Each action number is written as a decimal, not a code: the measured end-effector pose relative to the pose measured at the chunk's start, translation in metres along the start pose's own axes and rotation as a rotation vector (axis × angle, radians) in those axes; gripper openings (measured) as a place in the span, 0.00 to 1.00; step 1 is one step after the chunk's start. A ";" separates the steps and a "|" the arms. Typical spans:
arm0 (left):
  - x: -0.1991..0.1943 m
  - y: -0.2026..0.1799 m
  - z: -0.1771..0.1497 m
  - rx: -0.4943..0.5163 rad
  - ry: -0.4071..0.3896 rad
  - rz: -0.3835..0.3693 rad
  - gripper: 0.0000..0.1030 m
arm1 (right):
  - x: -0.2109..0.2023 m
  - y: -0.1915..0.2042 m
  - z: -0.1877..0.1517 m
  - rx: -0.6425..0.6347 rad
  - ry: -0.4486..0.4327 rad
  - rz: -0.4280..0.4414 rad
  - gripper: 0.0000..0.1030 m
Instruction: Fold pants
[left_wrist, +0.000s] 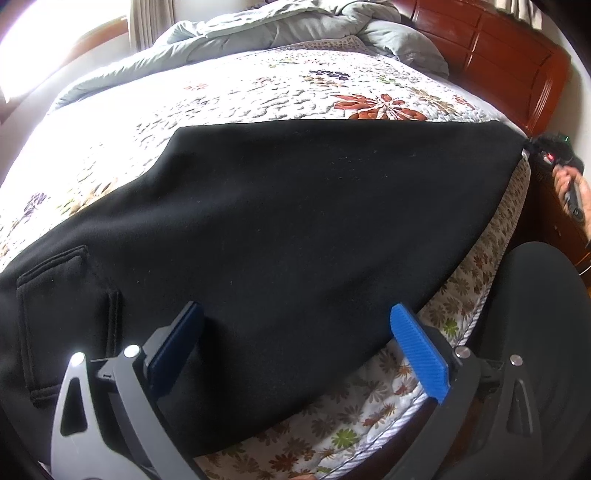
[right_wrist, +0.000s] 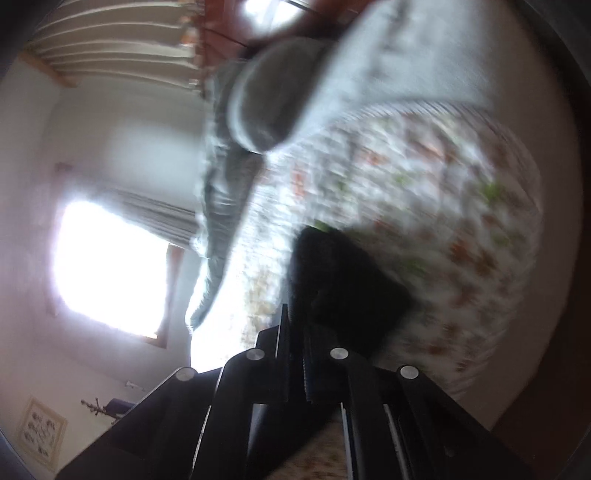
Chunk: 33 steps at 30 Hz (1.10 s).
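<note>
Jaws wide on left gripper (left_wrist: 295, 328), right gripper (right_wrist: 295, 328) pinching pants (left_wrist: 295, 229) corner

pants (left_wrist: 295, 221) solid black, no pattern, patch pocket (left_wrist: 51, 325) same black. quilt (left_wrist: 229, 96) white ground with floral print: rust-red blooms, purple clusters, olive and tan leaves. mattress side (left_wrist: 369, 417) white with small brown, orange and green daisies. duvet (left_wrist: 280, 26) plain pale grey-green. headboard (left_wrist: 491, 55) glossy red-brown wood. curtain (left_wrist: 151, 22) beige. left gripper (left_wrist: 295, 347): finger pads (left_wrist: 419, 354) ribbed bright blue, the shaded one reads navy; frame grey and black with silver screws. right gripper (right_wrist: 295, 354) black, silver screws; in the right wrist view, blurred, black fabric at its tips, quilt print smeared to red, green, tan. walls (right_wrist: 110, 122) white.
</note>
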<state>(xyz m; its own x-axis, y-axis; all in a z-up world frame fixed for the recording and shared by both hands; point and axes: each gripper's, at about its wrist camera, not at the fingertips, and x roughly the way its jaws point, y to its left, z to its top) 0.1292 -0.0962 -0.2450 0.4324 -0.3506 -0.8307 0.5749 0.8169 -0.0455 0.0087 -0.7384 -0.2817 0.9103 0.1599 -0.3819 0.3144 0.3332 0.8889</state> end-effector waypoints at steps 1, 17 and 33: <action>0.000 0.000 0.000 0.000 0.000 0.001 0.98 | 0.002 -0.012 -0.003 0.023 0.015 -0.019 0.05; -0.008 -0.002 0.006 0.000 0.001 -0.001 0.97 | -0.052 -0.044 0.012 0.146 -0.106 -0.006 0.33; -0.007 -0.026 0.036 -0.016 -0.049 -0.042 0.97 | -0.019 -0.036 0.005 0.102 -0.014 0.034 0.40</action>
<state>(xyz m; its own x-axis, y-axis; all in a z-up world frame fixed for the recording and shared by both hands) 0.1366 -0.1316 -0.2177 0.4420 -0.4060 -0.7999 0.5818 0.8085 -0.0889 -0.0189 -0.7578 -0.3055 0.9242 0.1565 -0.3483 0.3086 0.2312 0.9227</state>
